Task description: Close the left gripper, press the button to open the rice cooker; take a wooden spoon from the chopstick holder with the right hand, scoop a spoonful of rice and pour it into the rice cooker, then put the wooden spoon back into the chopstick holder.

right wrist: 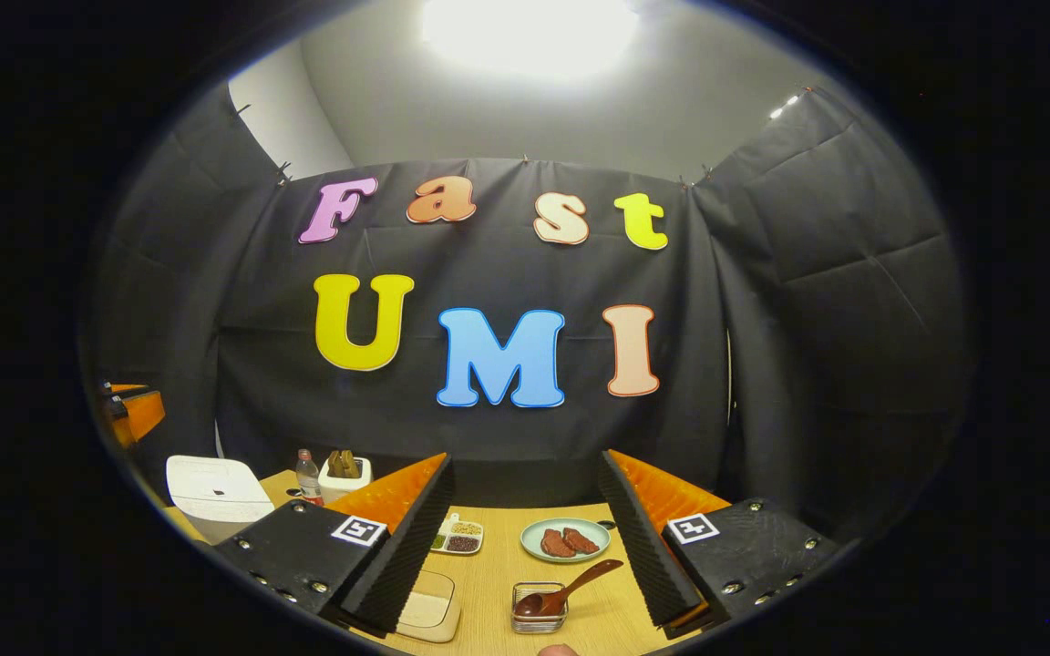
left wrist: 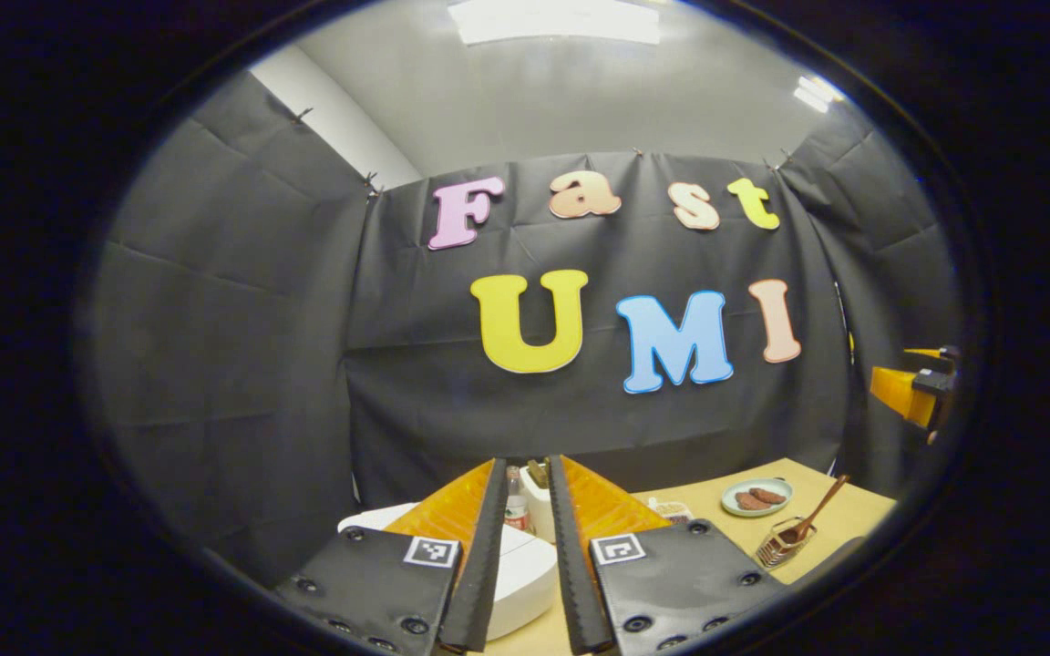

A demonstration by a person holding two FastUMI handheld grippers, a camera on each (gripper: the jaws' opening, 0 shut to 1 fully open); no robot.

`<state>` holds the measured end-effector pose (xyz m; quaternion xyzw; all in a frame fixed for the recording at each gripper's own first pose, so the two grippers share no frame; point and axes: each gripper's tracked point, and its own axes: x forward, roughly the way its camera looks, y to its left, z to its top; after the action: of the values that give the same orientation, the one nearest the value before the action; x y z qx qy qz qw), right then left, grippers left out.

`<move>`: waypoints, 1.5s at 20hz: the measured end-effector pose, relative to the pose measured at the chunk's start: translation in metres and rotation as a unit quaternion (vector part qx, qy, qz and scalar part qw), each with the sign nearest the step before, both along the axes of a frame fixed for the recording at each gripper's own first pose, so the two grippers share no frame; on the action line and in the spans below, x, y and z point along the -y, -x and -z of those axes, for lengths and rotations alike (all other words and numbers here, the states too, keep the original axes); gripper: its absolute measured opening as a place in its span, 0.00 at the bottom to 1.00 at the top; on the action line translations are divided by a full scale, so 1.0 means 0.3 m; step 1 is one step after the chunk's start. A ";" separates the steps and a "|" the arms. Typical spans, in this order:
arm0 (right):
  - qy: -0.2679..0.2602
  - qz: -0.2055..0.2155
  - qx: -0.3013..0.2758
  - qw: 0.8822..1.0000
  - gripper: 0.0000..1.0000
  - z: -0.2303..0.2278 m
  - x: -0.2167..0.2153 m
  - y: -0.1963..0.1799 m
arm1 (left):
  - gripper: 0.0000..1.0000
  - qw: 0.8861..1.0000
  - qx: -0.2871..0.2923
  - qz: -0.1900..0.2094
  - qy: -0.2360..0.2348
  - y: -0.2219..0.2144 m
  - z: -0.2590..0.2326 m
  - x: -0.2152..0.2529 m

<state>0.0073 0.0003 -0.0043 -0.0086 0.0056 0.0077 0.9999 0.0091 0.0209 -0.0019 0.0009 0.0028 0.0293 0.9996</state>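
The left hand-held gripper (left wrist: pixel 525 538) is being held above the near left part of the surface (left wrist: pixel 844 519), its fingers nearly closed with a narrow gap between them and nothing gripped. Below and just ahead of it, the white rice cooker (left wrist: pixel 525 569) is sitting with its lid down, close to the surface's left edge. Through the gap a small bottle (left wrist: pixel 515 510) and a white box (left wrist: pixel 539 506) are being glimpsed behind the cooker.

The right hand-held gripper (right wrist: pixel 525 524) is being held wide open and empty over the near middle of the surface. Between its fingers, the wire holder (right wrist: pixel 539 609) is standing near the front edge with the wooden spoon (right wrist: pixel 571 588) lying in it, handle tilting up to the right. Behind the holder, well apart, a plate (right wrist: pixel 565 539) with two brown pieces is being shown. To the left, a divided dish (right wrist: pixel 459 536) and a shallow container (right wrist: pixel 429 606) are being seen, the latter at the front edge. Open room is being left around the holder on all sides. The other gripper is being seen at the far edge of each view.
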 end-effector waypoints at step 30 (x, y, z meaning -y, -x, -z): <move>0.046 0.054 -0.020 0.997 0.96 0.011 -0.057 0.050 | 0.12 0.985 -0.164 0.001 0.050 -0.320 0.623 -0.343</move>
<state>-0.0078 0.0173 -0.0075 -0.0540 0.0262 -0.0468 0.9971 0.1050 0.1239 -0.1886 -0.0442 0.1680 0.0280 0.9844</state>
